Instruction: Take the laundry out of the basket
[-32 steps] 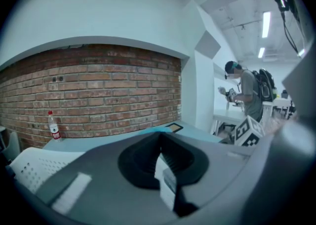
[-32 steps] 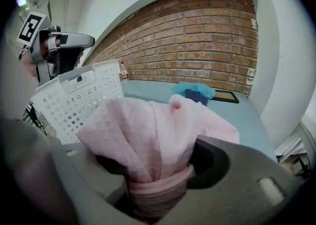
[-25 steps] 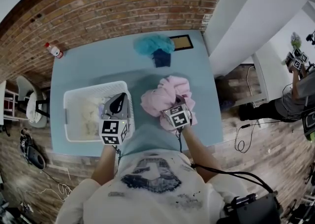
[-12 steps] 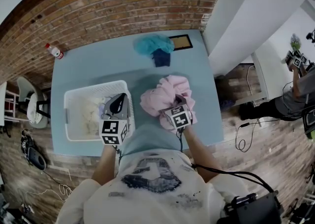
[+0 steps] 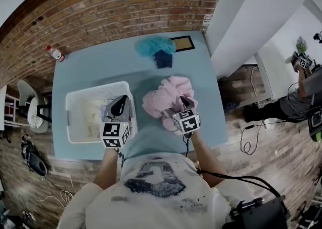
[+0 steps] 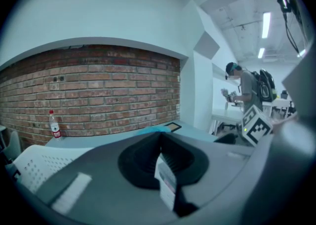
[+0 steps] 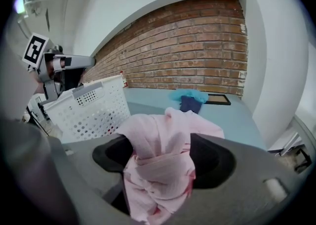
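At the left of the head view, a white basket (image 5: 70, 122) stands on the blue bench (image 5: 90, 67), and pale laundry (image 5: 93, 117) can be seen lying in the bottom of it. The left gripper (image 5: 120, 103) is held over the basket's right rim. In the left gripper view its jaws are seen brought together, with no cloth made out between them.

Just right of the basket, at the middle of the frame, a pink garment (image 5: 168, 92) is heaped on the bench, clear of the basket. The right gripper (image 7: 160, 162) is set at the near edge of that heap. Its jaws stand wide apart, and a bunched fold of the garment lies between them, apparently no longer pinched.

The laundry is judged to be light, soft and limp. No shape will be kept when it is lifted, and loose ends can be expected to trail and catch on the basket rim. It is not fragile, and slipping is unlikely if a thick fold is taken. A gathered ridge near the middle of a piece is best pinched, not a single thin edge.

At the upper middle, a teal cloth (image 5: 156, 46) lies well apart from the heap.
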A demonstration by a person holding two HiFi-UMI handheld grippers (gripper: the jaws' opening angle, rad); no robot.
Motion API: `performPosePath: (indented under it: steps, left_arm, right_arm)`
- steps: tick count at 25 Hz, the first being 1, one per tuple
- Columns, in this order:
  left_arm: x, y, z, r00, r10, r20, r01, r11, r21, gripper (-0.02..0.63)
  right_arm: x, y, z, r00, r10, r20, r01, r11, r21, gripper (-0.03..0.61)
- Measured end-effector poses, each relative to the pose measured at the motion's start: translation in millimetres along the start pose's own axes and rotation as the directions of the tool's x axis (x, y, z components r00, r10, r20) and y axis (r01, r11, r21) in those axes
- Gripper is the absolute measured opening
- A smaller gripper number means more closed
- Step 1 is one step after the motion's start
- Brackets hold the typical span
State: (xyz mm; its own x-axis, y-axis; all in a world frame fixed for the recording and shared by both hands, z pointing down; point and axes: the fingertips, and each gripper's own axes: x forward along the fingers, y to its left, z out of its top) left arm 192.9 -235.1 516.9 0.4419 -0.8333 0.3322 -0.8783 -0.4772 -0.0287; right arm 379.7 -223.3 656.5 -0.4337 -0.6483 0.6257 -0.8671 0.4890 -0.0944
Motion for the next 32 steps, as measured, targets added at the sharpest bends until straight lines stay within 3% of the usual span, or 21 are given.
performPosePath:
  steps: [13,19,26,31,32]
  left_arm:
    - [-8,-12,12,0.999,-0.026,0.034,0.026,1.000,0.008,-0.009]
    - [-17,-21,27,0.997,-0.044,0.069,0.044,0.999,0.005,-0.009]
    - [-26,-25,48,0.991,-0.055,0.122,0.054,0.998,0.016,-0.009]
    - [-28,-30,43,0.990,-0.066,0.122,0.064,0.998,0.019,-0.009]
    - [-28,-31,42,0.990,-0.067,0.122,0.066,0.998,0.019,-0.009]
  right_arm:
    - [-56,-2,34,0.987,-0.051,0.155,0.038,0.996,0.085,0.353]
    - [-95,0,67,0.948,-0.089,0.305,0.054,0.991,0.121,0.347]
    - [-142,-3,98,0.889,-0.172,0.425,0.130,0.983,0.126,0.179]
    - [-154,-4,97,0.870,-0.227,0.439,0.179,0.973,0.148,0.005]
    - [-156,-4,96,0.867,-0.236,0.439,0.187,0.971,0.151,0.000]
